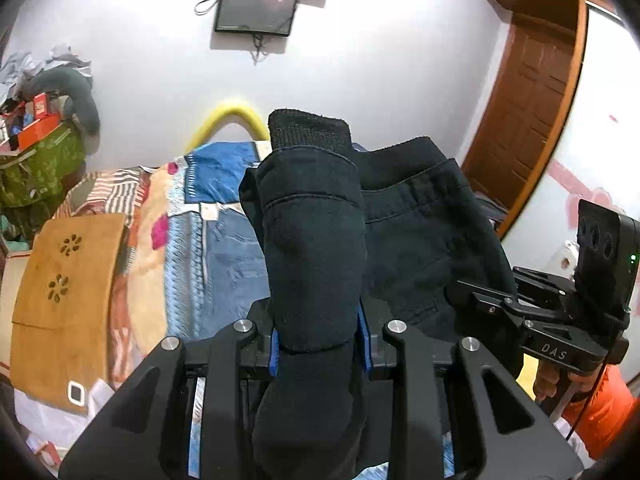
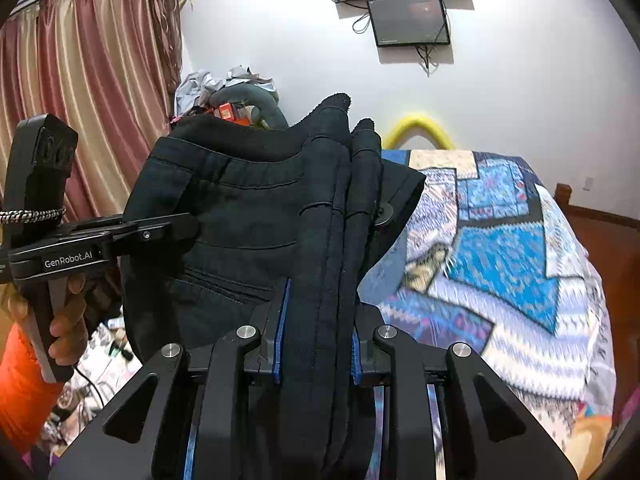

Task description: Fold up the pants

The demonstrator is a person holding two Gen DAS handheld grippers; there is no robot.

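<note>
Black cloth fills both views: the pants (image 1: 420,232) hang in the air above the patterned bedspread (image 2: 500,264), waistband stretched between the tools. Left gripper (image 1: 320,344) clamps one bunched end, right gripper (image 2: 318,344) pinches the other, layers stacked. Looks like the lift before laying flat; next, lower and spread evenly. Lettering reads "GenRobot.AI" and "DAS".

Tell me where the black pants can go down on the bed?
The patterned bedspread looks bare to the right of the held pants, toward the yellow headboard arch. The left side is crowded: a tan cushion lies there, and piled clothes and boxes stand by the wall.
</note>
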